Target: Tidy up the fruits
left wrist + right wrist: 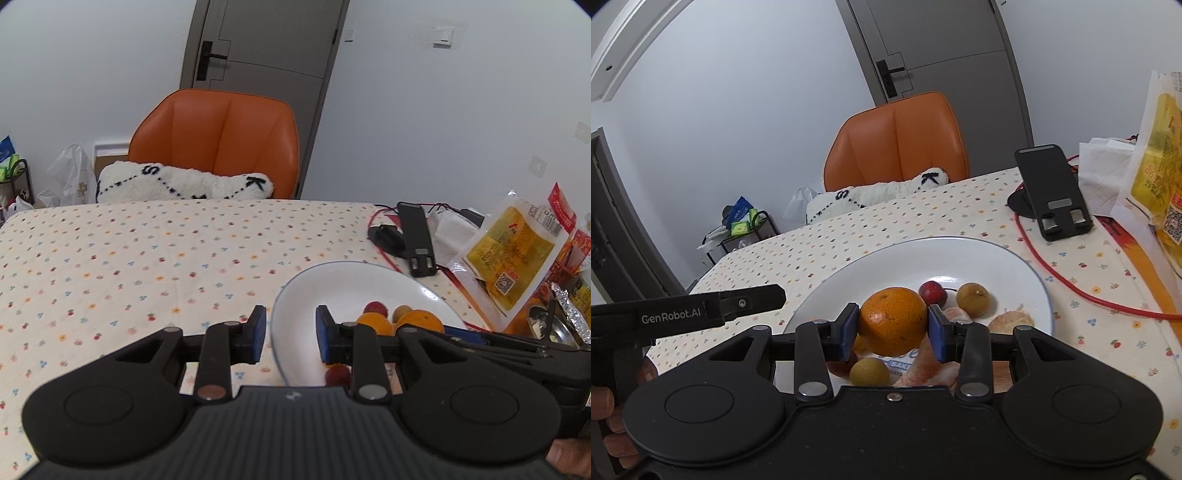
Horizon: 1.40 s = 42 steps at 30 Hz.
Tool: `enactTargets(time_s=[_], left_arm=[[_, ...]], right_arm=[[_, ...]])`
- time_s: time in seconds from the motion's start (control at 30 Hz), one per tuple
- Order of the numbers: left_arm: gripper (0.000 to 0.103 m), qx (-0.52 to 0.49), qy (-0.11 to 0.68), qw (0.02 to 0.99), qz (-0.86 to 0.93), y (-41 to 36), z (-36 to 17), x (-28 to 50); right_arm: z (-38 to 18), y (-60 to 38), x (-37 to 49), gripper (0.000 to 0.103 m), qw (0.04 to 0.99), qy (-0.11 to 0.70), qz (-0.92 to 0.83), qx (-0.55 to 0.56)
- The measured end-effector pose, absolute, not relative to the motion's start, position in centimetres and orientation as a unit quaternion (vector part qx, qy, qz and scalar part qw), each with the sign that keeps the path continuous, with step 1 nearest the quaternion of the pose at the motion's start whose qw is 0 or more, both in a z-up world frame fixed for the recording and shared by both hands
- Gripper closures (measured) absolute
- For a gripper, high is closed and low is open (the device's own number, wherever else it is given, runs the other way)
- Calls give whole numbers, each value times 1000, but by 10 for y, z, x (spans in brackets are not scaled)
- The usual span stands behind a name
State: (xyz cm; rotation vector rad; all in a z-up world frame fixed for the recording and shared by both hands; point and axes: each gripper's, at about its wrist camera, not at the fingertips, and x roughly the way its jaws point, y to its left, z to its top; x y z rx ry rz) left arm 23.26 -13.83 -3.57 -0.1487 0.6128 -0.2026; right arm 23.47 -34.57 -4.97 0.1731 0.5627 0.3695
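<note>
- Two grippers were up, both aimed across the table [110, 258] at the orange chair [218, 140].
- Right gripper [892, 326] was clamped on an orange [892, 321], blue pads pressed to both sides, held over the near part of the white plate [1015, 266].
- Just past its fingers on the plate: a red fruit [932, 291] and a brown longan [973, 298]; another longan [868, 372] sat under it.
- Left gripper [290, 334] was spread wide with nothing in it, straddling the plate's left rim.
- Fingers of a hand [613, 417] wrapped its handle, low on the right gripper's left.
</note>
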Motion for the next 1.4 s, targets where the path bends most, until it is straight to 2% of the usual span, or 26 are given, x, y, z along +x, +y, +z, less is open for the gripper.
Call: enactTargets(time_s=[0.17,0.3,0.53,0.83,1.1,1.4], left_arm=[[75,-76,305,945,-92,-129,-37,230],[73,-79,304,946,-85,-122,-36,226],[52,-87,301,946,-83,-115,-32,215],[32,-94,298,948,-67,-101,-26,196],[26,-98,303,947,-51,-87,-26,175],[15,-93,305,948,-4,-76,-21,149]], right_arm=[[-49,-339,236,53,938,273,192,89],[-46,-341,235,53,940,270,186,100],[-40,-340,228,52,941,268,183,98],[-39,-332,214,49,940,275,181,92],[-37,-324,195,38,940,275,185,83],[-28,-316,174,15,942,264,197,68]])
